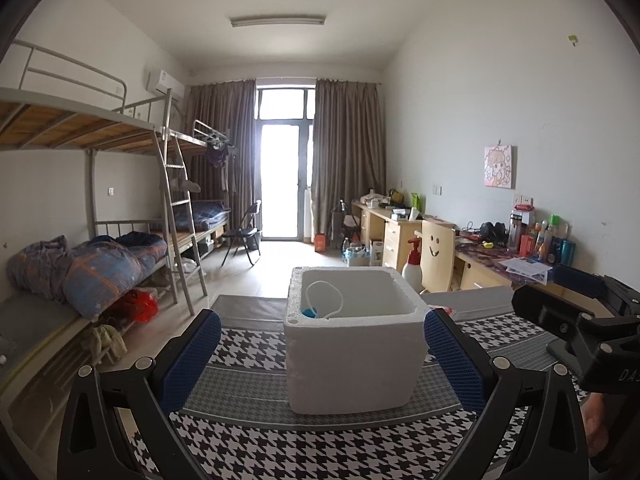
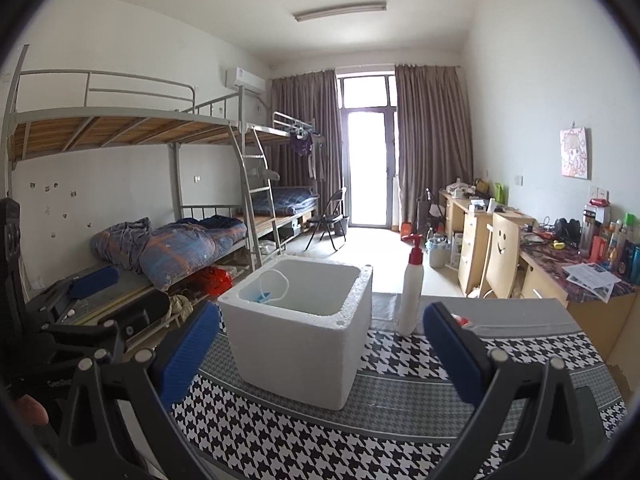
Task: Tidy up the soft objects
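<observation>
A white foam box stands on the houndstooth tablecloth. Inside it lies a white and blue face mask with ear loops, also seen in the right wrist view within the box. My left gripper is open and empty, its blue pads on either side of the box, apart from it. My right gripper is open and empty, to the right of the left one; it shows at the right edge of the left wrist view. A small red and white item lies behind the right finger, partly hidden.
A white pump bottle with a red top stands on the table right of the box. Bunk beds with bedding line the left wall. Desks with clutter and a wooden chair line the right wall.
</observation>
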